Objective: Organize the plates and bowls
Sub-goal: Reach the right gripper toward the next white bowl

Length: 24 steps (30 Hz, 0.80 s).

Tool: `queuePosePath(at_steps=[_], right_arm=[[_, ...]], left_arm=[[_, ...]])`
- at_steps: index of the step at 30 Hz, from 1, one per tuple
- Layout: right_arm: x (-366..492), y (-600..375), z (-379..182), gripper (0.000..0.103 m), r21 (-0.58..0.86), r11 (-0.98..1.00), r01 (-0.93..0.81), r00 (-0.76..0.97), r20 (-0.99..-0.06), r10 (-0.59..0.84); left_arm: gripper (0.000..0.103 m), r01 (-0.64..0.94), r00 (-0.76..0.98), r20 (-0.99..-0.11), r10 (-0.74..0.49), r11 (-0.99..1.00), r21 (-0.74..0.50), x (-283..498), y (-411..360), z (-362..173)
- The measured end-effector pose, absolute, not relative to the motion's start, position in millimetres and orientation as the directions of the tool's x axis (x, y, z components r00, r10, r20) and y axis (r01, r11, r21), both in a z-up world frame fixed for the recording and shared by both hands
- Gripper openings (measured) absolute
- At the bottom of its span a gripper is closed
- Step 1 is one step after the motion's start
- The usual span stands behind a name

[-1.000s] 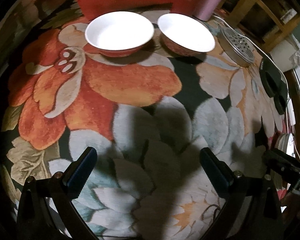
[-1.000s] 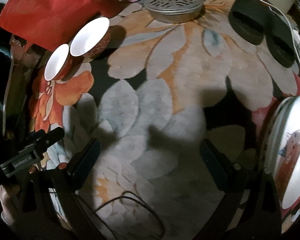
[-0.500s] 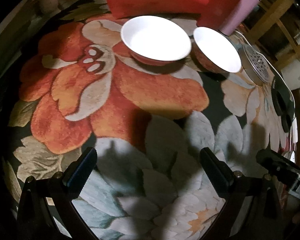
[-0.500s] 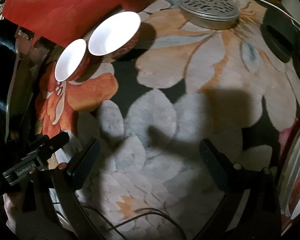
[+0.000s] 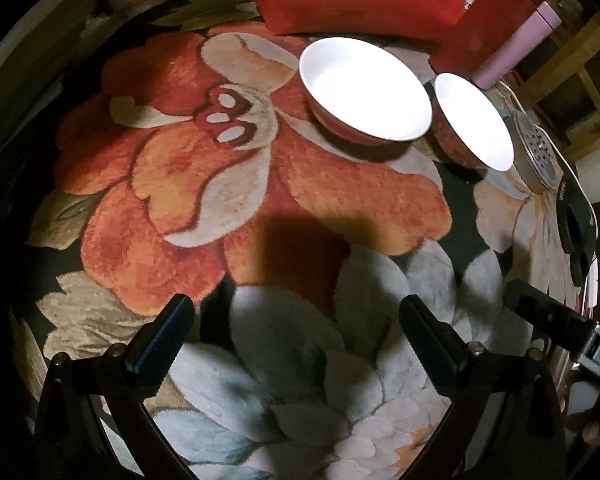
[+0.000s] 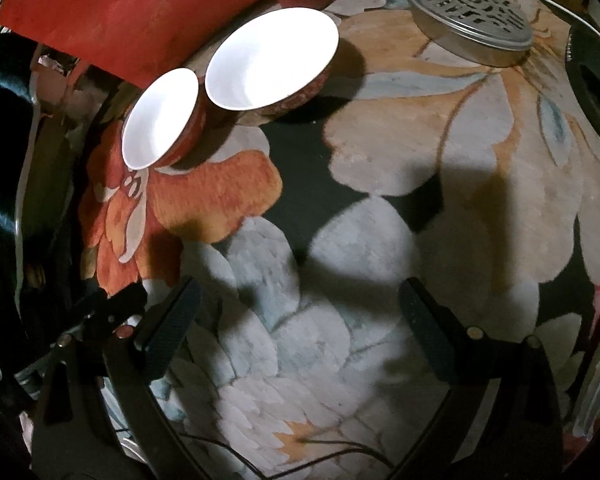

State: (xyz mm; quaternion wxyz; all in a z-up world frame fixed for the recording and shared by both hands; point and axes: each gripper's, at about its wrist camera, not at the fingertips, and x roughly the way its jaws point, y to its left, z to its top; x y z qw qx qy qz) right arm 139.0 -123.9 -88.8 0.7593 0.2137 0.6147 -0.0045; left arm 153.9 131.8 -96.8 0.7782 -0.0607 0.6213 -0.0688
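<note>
Toward the rug's (image 5: 260, 184) far edge, two bowls (image 5: 366, 88) (image 5: 474, 120) — probably ceramic, slick, breakable — grip the rim; left gripper (image 5: 296, 334) and right gripper (image 6: 298, 332) gape wide, empty.

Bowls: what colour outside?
Red, patterned, on both bowls; white inside. Right wrist view shows it best.

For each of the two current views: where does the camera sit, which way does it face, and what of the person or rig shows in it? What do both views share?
Left wrist: sits on the left gripper, looking forward across the floral rug at two bowls, the nearer bowl ahead; both fingers show, open, plus part of the other gripper at right.
Right wrist: sits on the right gripper, facing the rug with the bowls up left; open fingers show, the other gripper at lower left.
Shared: both bowls, the red cushion, the perforated metal lid.
</note>
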Motion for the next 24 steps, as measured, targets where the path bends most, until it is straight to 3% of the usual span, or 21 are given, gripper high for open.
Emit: queuePosePath(at_steps=[14, 16, 19, 22, 23, 24], right_arm=[[201.1, -167.1, -93.3, 0.096, 0.464, 0.755, 0.463, 0.393, -0.871, 0.294], [212.4, -172.1, -101.4, 0.088, 0.47, 0.726, 0.503, 0.39, -0.872, 0.294], [226.2, -173.9, -114.8, 0.069, 0.475, 0.701, 0.532, 0.366, -0.875, 0.316], [235.7, -169.9, -125.0, 0.042, 0.474, 0.709, 0.523, 0.347, -0.878, 0.33], [238.4, -169.6, -127.7, 0.027, 0.473, 0.709, 0.523, 0.338, -0.879, 0.337], [239.1, -170.1, -130.2, 0.023, 0.476, 0.705, 0.526, 0.335, -0.878, 0.343]], left_arm=[[0.102, 0.019, 0.262, -0.948, -0.179, 0.983, -0.181, 180.2, 128.3, -81.5], [0.102, 0.019, 0.263, -0.948, -0.18, 0.983, -0.181, 180.1, 127.5, -81.6], [0.102, 0.02, 0.257, -0.95, -0.178, 0.984, -0.179, 178.5, 128.9, -84.4], [0.102, 0.023, 0.248, -0.953, -0.171, 0.985, -0.171, 175.6, 131.7, -89.7], [0.102, 0.022, 0.245, -0.954, -0.169, 0.985, -0.169, 174.8, 132.3, -91.1], [0.102, 0.021, 0.242, -0.956, -0.168, 0.986, -0.168, 173.7, 133.2, -92.8]])
